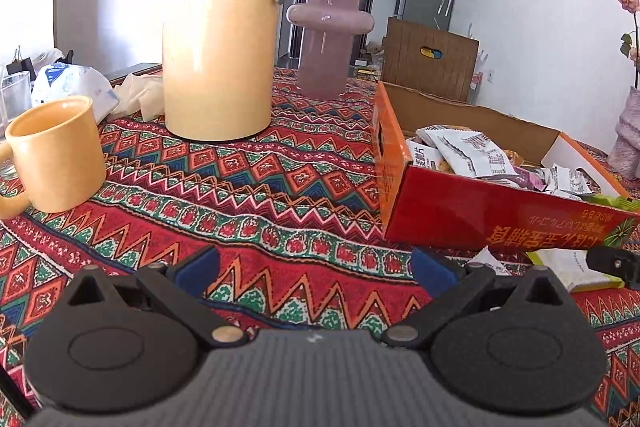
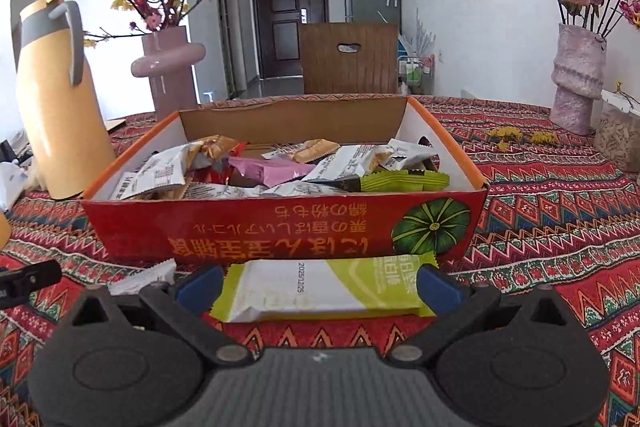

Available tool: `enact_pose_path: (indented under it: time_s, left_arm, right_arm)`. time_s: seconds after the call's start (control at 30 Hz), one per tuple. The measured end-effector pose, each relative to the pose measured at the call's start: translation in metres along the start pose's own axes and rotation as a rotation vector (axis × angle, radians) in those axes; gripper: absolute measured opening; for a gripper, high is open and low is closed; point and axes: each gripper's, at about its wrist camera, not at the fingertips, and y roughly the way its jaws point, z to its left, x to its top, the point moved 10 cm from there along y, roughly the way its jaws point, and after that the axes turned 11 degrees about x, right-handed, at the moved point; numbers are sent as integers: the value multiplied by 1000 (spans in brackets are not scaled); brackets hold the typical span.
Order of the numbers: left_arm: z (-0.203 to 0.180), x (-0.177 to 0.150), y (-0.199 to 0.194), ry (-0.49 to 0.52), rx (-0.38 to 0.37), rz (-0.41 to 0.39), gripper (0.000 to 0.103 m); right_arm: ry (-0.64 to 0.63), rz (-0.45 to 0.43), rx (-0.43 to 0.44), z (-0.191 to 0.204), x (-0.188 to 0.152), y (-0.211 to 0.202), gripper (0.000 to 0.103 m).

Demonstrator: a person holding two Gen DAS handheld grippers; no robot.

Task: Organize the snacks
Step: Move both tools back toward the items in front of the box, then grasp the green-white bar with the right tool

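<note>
A green-and-white snack bar (image 2: 324, 287) lies flat on the patterned cloth of the bench (image 2: 560, 211), just in front of the near wall of the red box (image 2: 240, 223) that already holds a heap of wrapped snacks (image 2: 280, 167). The right gripper (image 2: 320, 285) has its blue pads set wide apart on either side of the bar, one at each short end, and it is not yet clamped on it.

The likely trouble is the grip itself. The wrapper is thin and slick, and squeezing it end to end could make it buckle or slide out, so the pads close on nothing. The bar is also close to the box wall, so a push forward could shove it against the cardboard or nudge the box. A second small white wrapper (image 2: 144, 277) lies just to the left of the bar and might get caught under the left pad.

Farther left, the left gripper (image 1: 316, 267) hangs over bare cloth with its pads apart and nothing between them. The yellow mug (image 1: 56, 155) and the tall yellow flask (image 1: 218, 39) stand well off to that side and seem out of harm's way.
</note>
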Motion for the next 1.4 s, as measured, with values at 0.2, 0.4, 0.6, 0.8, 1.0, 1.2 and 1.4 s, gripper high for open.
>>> enact_pose_path:
  time_s: [0.2,0.4,0.6,0.8,1.0,1.2,1.4]
  left_arm:
    - [-6,-1,-4,15,-27,-16,103]
    - [-5,0,-5,-9,-50,-16,103]
    - [-6,-1,-7,-6,-59,-23,103]
    - [-6,-1,-7,-10,-59,-22,103]
    - [-5,-1,-7,-11,-58,-21,103]
    - [-5,-2,-6,-13,-57,-18,103]
    - [-5,-2,-7,-14,-57,-19,103]
  right_arm:
    - [33,47,-90,0,6,24,103]
    - [47,67,-202,-6,4,42,103]
    - [25,70,-243,-6,7,49,103]
    - [5,84,-242,-5,6,51,103]
    - [-27,129,-190,0,-4,51,103]
    - [-46,136,-157,2,-10,42,103]
    - [-81,154,-100,-4,-23,19,103]
